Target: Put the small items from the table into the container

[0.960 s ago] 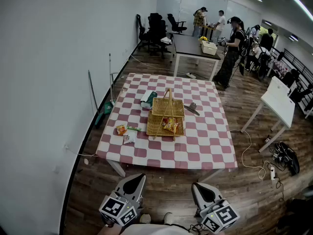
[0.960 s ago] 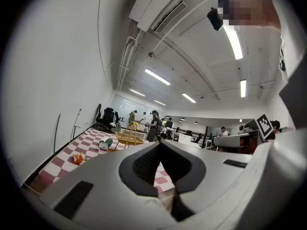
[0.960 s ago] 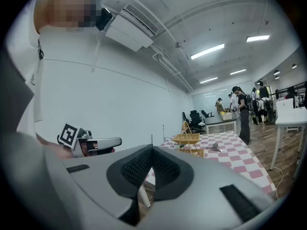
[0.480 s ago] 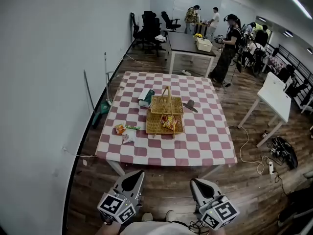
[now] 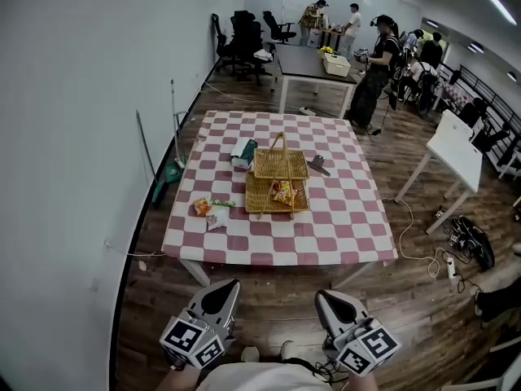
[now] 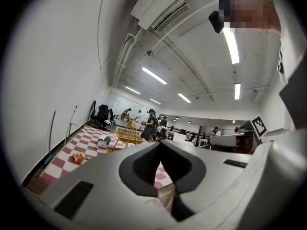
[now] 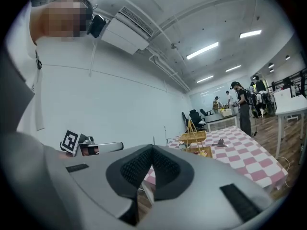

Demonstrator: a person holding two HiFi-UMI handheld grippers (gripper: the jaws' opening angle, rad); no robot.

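Left hand-held gripper [image 5: 221, 293] & right hand-held gripper [image 5: 334, 300] are both hanging shut & empty, well short of the worktop [image 5: 342, 226], where snack packs [image 5: 207, 211] are lying left of the basket [image 5: 252, 194]; prob. light, crinkly, slippery, so pinching an edge seam seems best.

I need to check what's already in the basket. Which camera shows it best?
The head view: it looks down into the basket, showing a snack packet inside. The left gripper view shows the basket small and side-on; the right gripper view shows the basket likewise.
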